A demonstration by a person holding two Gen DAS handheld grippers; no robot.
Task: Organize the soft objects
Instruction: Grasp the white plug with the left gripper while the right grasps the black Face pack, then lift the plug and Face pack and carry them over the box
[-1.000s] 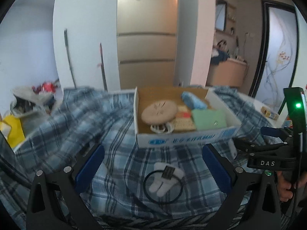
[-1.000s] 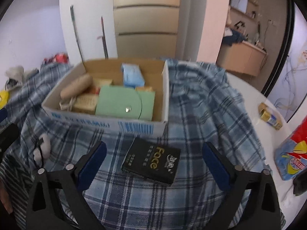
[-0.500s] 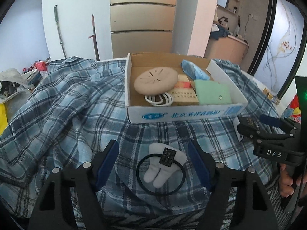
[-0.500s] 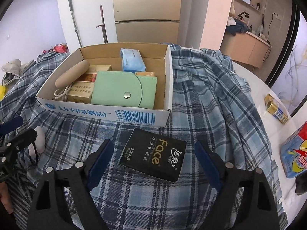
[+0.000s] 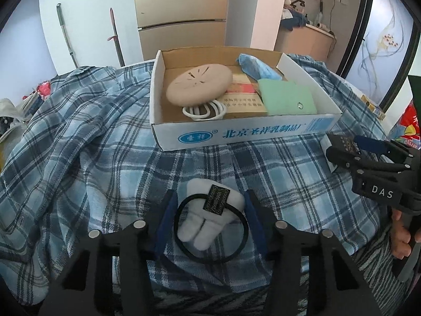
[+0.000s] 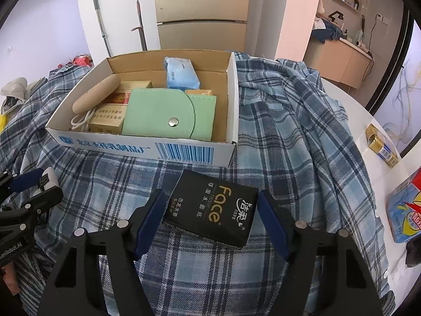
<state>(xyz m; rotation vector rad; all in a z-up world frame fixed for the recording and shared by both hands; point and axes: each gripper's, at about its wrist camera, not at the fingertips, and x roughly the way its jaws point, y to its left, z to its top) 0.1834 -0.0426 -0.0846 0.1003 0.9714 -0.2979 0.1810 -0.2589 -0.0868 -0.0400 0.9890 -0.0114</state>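
Note:
A white plush hair tie (image 5: 205, 223) with a black elastic ring lies on the plaid cloth. It sits between the blue pads of my left gripper (image 5: 210, 218), whose jaws are closing; the pads stand at the ring's edges and the ring is still round. A black tissue pack (image 6: 210, 210) marked "Face" lies between the pads of my right gripper (image 6: 210, 221), whose jaws are also closing, close beside the pack's sides. Behind both stands an open cardboard box (image 5: 236, 131) (image 6: 131, 147) holding a beige round pad (image 5: 200, 84), a green pouch (image 6: 168, 115) and a blue tissue packet (image 6: 181, 72).
The plaid cloth (image 5: 79, 144) covers a round white table (image 6: 350, 110), bare at the right. On the bare part lie a gold pack (image 6: 381, 144) and a blue-and-red packet (image 6: 405, 210). In the left wrist view, a hand (image 5: 402, 237) holds the right gripper at the right.
Both pairs of jaws have narrowed. The left gripper dipped down over the hair tie, which now sits between its pads. The right pads came in around the tissue pack.

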